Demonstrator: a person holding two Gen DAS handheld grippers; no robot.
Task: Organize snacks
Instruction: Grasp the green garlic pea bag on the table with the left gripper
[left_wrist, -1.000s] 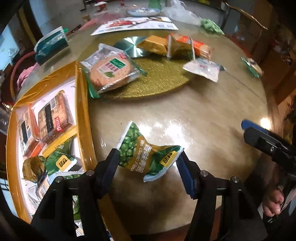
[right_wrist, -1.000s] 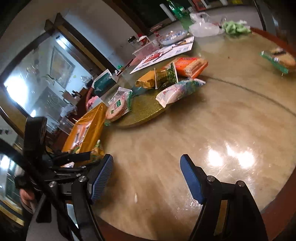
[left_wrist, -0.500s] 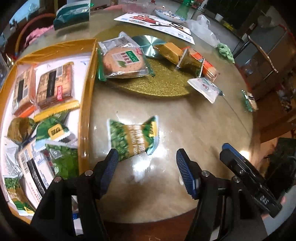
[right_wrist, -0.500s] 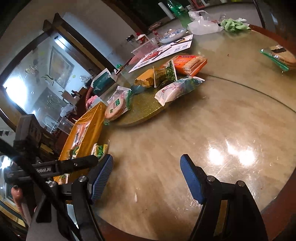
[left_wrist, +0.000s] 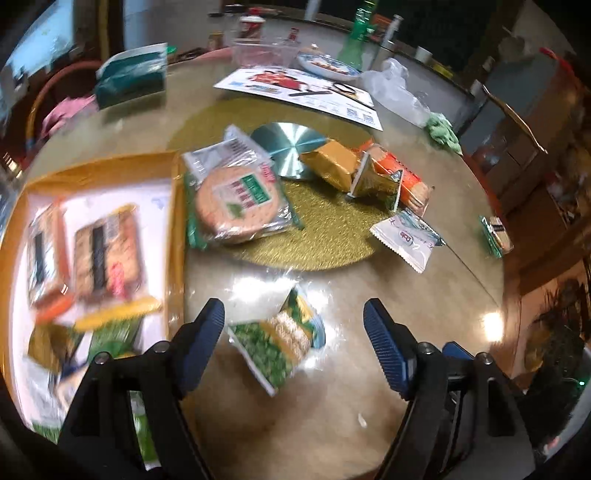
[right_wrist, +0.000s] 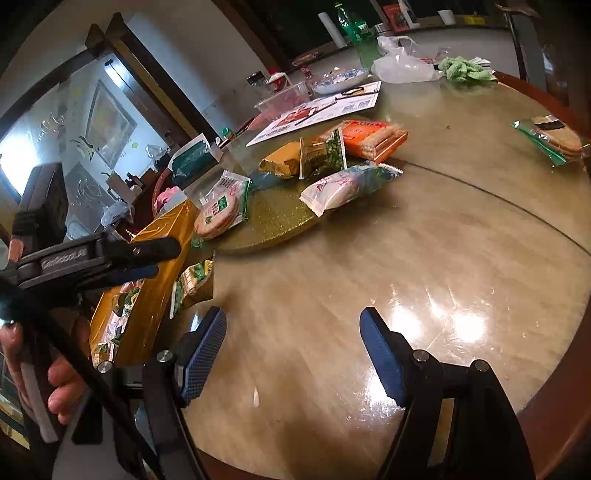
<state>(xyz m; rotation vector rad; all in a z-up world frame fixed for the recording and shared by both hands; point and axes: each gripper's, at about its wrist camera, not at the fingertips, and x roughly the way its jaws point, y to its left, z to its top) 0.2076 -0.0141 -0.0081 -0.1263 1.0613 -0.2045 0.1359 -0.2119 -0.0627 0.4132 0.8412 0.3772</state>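
Left wrist view: my left claw (left_wrist: 293, 325) is spreading wider, its pads clear of the green pea snack packet (left_wrist: 277, 341) at lower centre, beside the gold tray (left_wrist: 177, 236). Right wrist view: my right claw (right_wrist: 293, 336) gapes empty over bare table (right_wrist: 406, 258); the packet (right_wrist: 192, 282) sits at left.

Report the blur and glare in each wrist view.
Left wrist view: motion blur smears the gold-rimmed tray and the green pea snack packet between the opening left gripper jaws; glare beside it. Right wrist view: sharper, bright reflections on the glossy round table ahead of the open right gripper; fisheye bends the rim.
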